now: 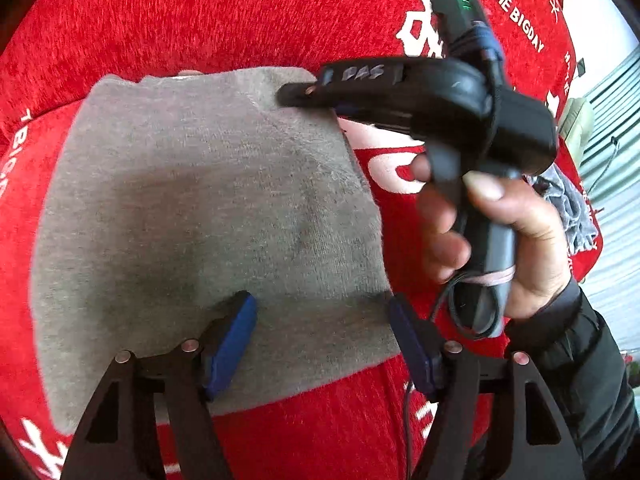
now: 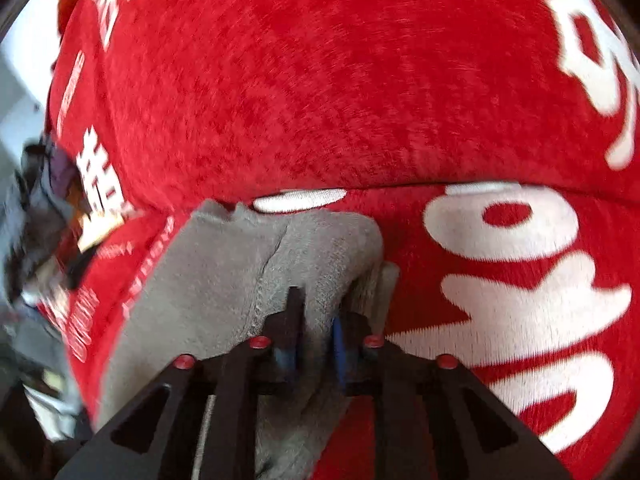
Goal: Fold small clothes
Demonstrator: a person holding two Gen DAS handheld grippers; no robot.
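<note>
Looking down at a grey knit garment (image 1: 208, 216) spread flat on a fuzzy red cloth (image 1: 200, 12) with big white printed letters, which covers the whole worktop. No boxes or baskets anywhere that I can make out, so nothing to report on that front.

My left gripper (image 1: 322, 338) hangs over the near edge of the grey piece with its jaws spread wide. The blue pads (image 1: 230, 344) sit on either side of that edge, and I can't see them pinching any fabric. The cloth under them looks soft and finely ribbed, kind of like a fleecy jersey, with rounded corners.

My right gripper (image 2: 314, 340) is clamped on a bunched-up fold of the same grey garment (image 2: 224, 276) at its far right corner. The fabric is squeezed up between the narrow jaws, and you can see a seam line and a thicker ribbed hem beside them. In the left view, my hand (image 1: 516, 240) is wrapped around the black handle of that gripper (image 1: 294, 94).

Off past the right side of the red cloth there's a crumpled bluish-grey heap of other clothes (image 1: 568, 204), too blurry to sort out.
</note>
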